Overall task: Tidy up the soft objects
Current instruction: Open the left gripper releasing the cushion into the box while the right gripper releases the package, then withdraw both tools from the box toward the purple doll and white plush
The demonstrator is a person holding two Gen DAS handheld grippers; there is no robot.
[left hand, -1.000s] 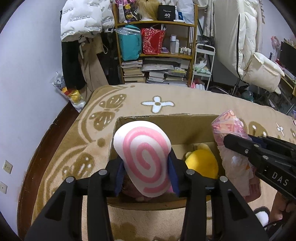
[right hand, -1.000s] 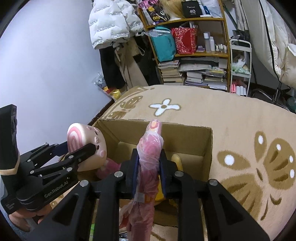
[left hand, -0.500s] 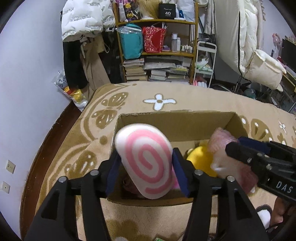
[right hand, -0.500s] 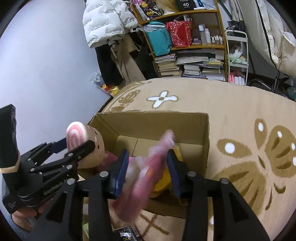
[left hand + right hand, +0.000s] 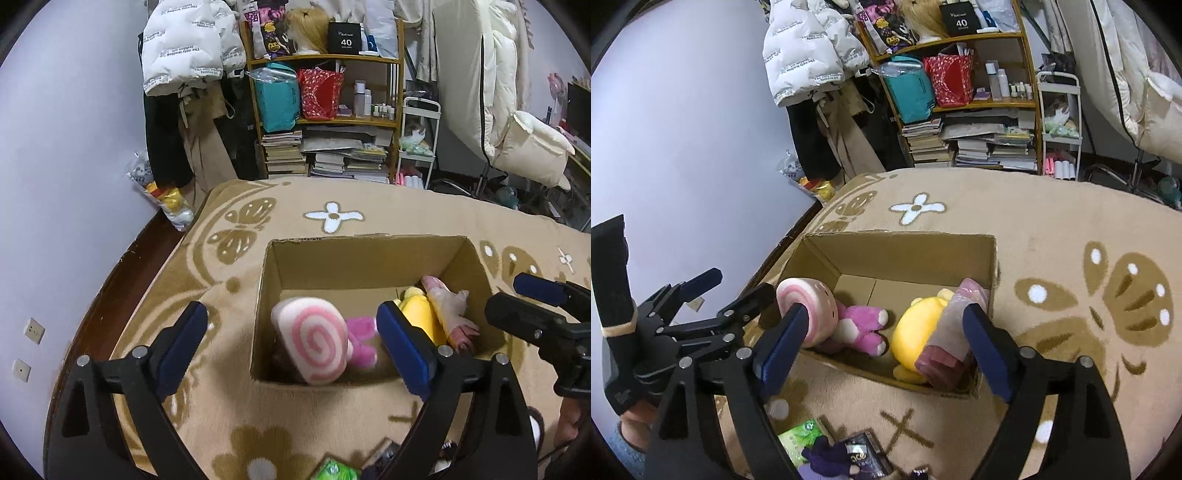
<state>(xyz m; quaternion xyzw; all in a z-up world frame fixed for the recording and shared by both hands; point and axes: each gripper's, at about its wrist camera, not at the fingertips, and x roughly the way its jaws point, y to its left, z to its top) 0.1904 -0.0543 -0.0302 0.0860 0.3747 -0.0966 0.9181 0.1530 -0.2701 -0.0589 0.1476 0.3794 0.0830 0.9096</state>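
Fuzzy rug (image 5: 280,206), cardboard box (image 5: 365,258), round plush (image 5: 314,339)

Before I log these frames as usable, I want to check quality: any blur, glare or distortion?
Left wrist view: sharp; cardboard box and swirl-headed plush crisp; fisheye bends the rug edge; dark corners. Right wrist view: equally sharp; yellow plush evenly lit, no glare.

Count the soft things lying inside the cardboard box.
3: a pink swirl-headed plush toy at the left, a yellow plush toy in the middle, a pink wrapped bundle against the right wall. Others may lie hidden underneath.
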